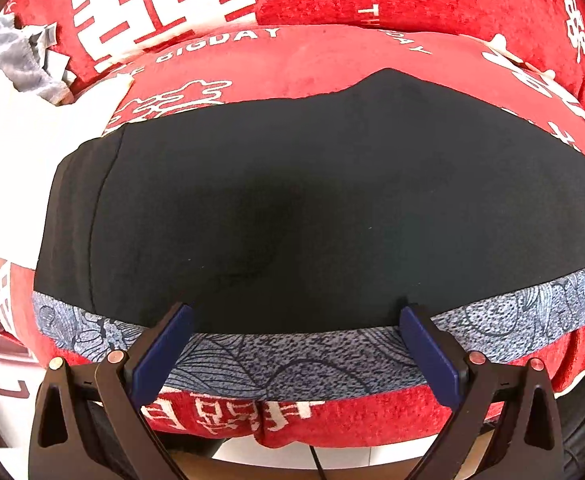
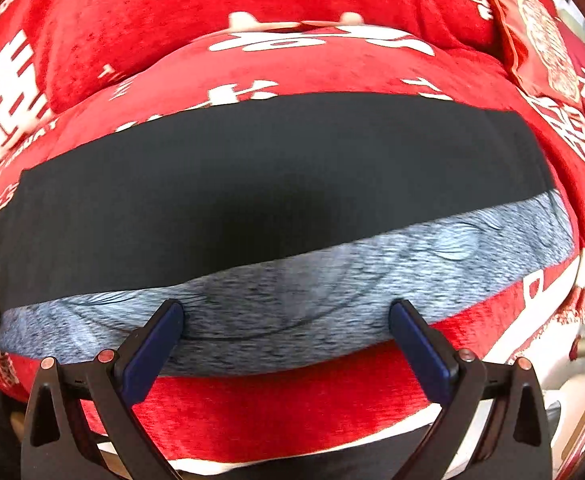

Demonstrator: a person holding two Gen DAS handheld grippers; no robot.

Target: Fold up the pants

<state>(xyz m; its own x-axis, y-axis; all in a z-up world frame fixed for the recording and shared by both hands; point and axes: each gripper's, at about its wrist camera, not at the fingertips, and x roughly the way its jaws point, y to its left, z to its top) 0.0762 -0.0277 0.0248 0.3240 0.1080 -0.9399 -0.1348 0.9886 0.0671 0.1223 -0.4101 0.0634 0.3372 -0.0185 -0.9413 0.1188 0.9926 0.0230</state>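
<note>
Hovering agape at pants (image 1: 292, 200) hem: left tongs (image 1: 298, 316), right tongs (image 2: 286, 312); uneven pinches risk skewed fold.

The left gripper (image 1: 298, 316) has two black plastic arms with triangular cut-outs, each tipped by a flat dark-blue pad, and copper-coloured round rivets sit at the joints. A thin black cable (image 1: 316, 462) runs beneath it. The right gripper (image 2: 286, 312) has the same black arms, blue pads and copper rivets.

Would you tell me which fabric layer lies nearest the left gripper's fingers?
The grey-blue patterned band, running between the fingers; the black pants fabric lies beyond.
</note>
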